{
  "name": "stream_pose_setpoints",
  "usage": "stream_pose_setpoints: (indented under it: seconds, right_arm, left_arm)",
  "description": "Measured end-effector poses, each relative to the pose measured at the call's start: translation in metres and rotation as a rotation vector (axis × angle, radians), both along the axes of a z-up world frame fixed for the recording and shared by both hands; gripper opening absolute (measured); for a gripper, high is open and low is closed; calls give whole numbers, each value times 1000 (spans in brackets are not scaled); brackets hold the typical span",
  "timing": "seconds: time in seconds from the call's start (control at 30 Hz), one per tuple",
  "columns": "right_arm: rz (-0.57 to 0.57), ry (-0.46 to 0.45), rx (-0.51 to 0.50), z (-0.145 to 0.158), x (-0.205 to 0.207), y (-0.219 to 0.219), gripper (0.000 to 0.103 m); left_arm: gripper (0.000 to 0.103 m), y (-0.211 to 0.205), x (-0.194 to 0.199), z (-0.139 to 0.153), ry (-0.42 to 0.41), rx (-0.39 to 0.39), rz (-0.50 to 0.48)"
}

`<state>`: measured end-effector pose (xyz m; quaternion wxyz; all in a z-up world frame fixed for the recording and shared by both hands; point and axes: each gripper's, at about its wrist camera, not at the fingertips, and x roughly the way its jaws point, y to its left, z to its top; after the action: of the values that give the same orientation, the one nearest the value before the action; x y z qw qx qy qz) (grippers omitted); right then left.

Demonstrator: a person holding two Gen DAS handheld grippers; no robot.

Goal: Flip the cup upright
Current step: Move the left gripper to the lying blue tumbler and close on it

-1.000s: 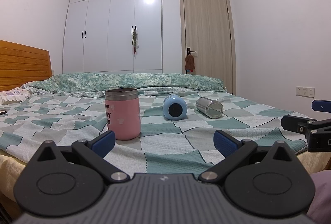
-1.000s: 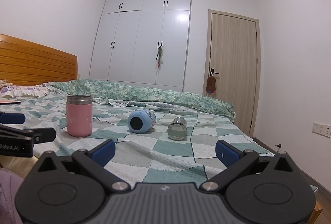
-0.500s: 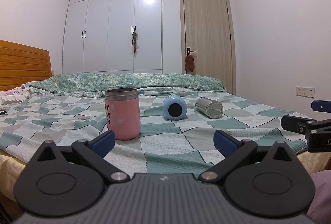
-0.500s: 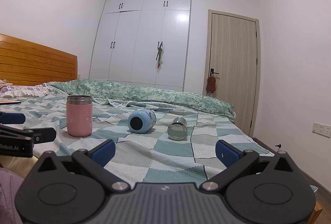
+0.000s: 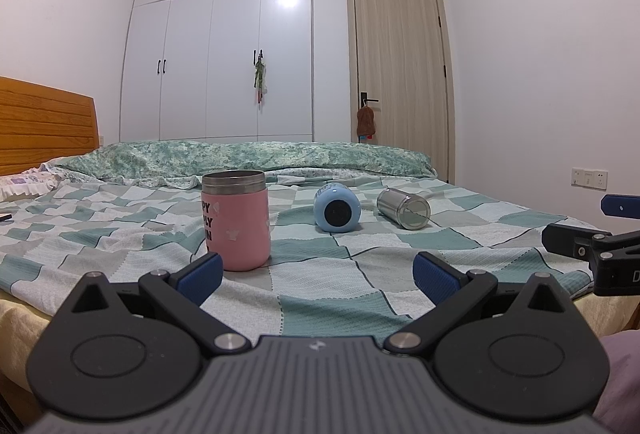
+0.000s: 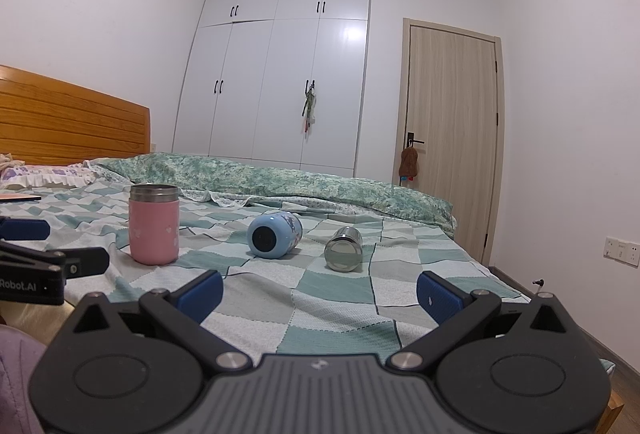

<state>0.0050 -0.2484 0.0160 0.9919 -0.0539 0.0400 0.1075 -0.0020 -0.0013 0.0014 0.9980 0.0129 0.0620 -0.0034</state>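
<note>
A pink cup [image 5: 235, 221] [image 6: 154, 224] stands upright on the checked bedspread. A light blue cup [image 5: 337, 207] [image 6: 274, 234] lies on its side to its right, base toward me. A steel cup [image 5: 404, 208] [image 6: 344, 249] lies on its side further right. My left gripper [image 5: 316, 272] is open and empty at the bed's near edge, just in front of the pink cup. My right gripper [image 6: 320, 290] is open and empty, short of the blue and steel cups. Each gripper shows at the edge of the other's view.
The bed [image 5: 120, 234] has a wooden headboard [image 5: 44, 129] at the left and a rolled green quilt [image 5: 248, 157] at the back. A white wardrobe [image 5: 224, 45] and a door [image 5: 400, 81] stand behind. A dark flat object [image 6: 20, 198] lies at the far left.
</note>
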Motion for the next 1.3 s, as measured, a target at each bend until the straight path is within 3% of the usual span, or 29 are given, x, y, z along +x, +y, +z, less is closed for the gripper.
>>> stream_pose_setpoints:
  seconds: [0.23,0.43,0.6,0.87,1.1,1.3]
  right_arm:
    - [33,43,32,11,11,-5,103]
    - [46,58,13,33,60,-13,103]
    - [87,105,-28,53,121,-18,103]
    - [141,199,-93,77,241,-22,103]
    - [192,312,-175,78,356,-12,103]
    - [239,384,-235,73,419,-1,103]
  left_arm:
    - [103,-8,15,11,47,-1,-31]
    - [103,-27,63,42,95,25,-79]
    - [103,-38,124,67,177,35,-93]
    - [103,-46,243,92,376,53,-43]
    - [103,-41,349,91,546,13,22]
    - [103,-36,427,80,651,-9,70]
